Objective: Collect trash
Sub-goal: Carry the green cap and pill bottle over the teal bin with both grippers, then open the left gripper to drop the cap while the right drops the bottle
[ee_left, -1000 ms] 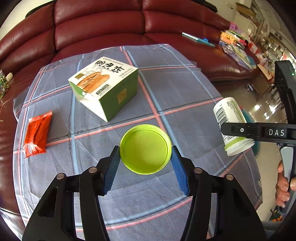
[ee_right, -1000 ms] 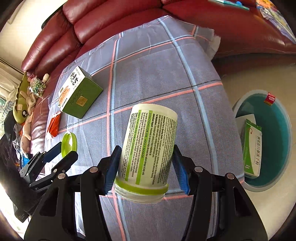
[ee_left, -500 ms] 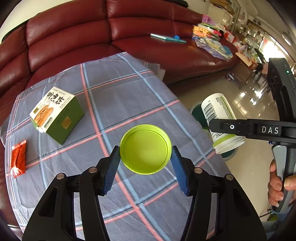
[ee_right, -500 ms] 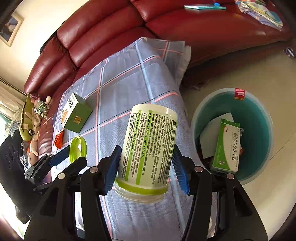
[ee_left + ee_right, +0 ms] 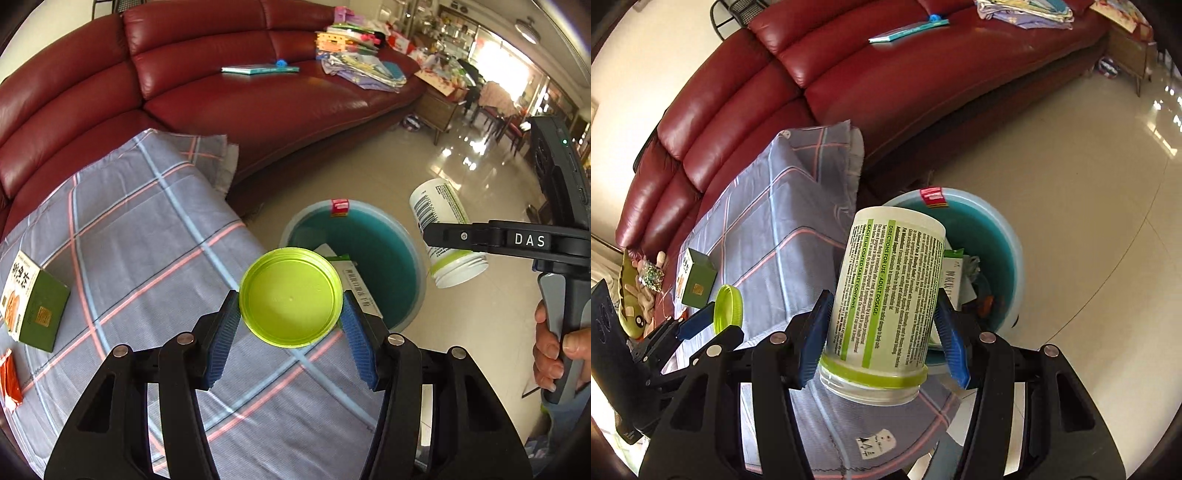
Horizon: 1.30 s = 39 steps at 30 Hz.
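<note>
1. Left gripper (image 5: 291, 319): jaws set on either edge of a green lid (image 5: 290, 297), hollow side toward the camera. Lid is in the air over the worktop (image 5: 147, 258) edge, with the bin (image 5: 384, 254) just beyond it.
2. Right gripper (image 5: 882, 332): jaws clamped on a white jar (image 5: 886, 295), open mouth toward the camera, base pointing away. Jar hangs over the worktop corner, bin directly behind it. In the left view the jar (image 5: 445, 230) sits to the right of the bin and above floor level.
3. Bin, on the floor beside the worktop: already holds a white-and-green carton (image 5: 955, 273) and some paper scraps. Judged: part of the trash is collected.
4. Left on the worktop: a green box (image 5: 31, 301) and an orange packet (image 5: 9, 376) near the far-left edge. Judged: these remain to be picked up once lid and jar are dropped.
5. Stage, judged: carry phase, both items near the bin, neither released.
6. Pose: both grippers tilt steeply downward, roughly side by side. A hand (image 5: 554, 354) wraps the right gripper's handle, fingers curled round it.
7. Behind: red sofa (image 5: 258, 92) with books and papers.
</note>
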Each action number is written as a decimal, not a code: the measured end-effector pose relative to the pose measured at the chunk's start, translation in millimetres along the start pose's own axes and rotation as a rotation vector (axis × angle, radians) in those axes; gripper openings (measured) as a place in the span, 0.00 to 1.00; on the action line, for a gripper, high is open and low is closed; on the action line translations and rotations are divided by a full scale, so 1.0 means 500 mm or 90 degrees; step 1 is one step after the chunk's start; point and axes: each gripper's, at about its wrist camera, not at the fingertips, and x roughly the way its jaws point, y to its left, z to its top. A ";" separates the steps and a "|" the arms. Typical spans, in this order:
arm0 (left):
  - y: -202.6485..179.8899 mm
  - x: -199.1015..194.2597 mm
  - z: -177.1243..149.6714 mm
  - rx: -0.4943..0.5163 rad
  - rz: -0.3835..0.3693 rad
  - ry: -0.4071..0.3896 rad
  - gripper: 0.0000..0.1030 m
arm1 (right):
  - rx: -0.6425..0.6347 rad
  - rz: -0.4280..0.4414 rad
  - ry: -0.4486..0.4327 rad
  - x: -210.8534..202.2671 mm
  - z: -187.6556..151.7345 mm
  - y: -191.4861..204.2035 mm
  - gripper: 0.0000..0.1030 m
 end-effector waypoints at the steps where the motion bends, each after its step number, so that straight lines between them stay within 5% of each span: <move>1: -0.009 0.010 0.005 0.004 -0.003 0.004 0.55 | 0.003 0.000 0.002 0.002 0.001 -0.010 0.51; 22: -0.092 0.165 0.063 0.022 -0.012 0.086 0.56 | 0.036 -0.004 0.050 0.065 0.017 -0.101 0.51; 28: -0.085 0.182 0.066 0.008 -0.004 0.099 0.65 | 0.042 -0.009 0.057 0.073 0.018 -0.110 0.51; 32: -0.078 0.173 0.063 -0.002 0.003 0.087 0.90 | 0.037 -0.012 0.060 0.077 0.022 -0.104 0.51; 39: -0.073 0.162 0.059 -0.004 0.009 0.081 0.90 | 0.028 -0.021 0.071 0.092 0.023 -0.093 0.51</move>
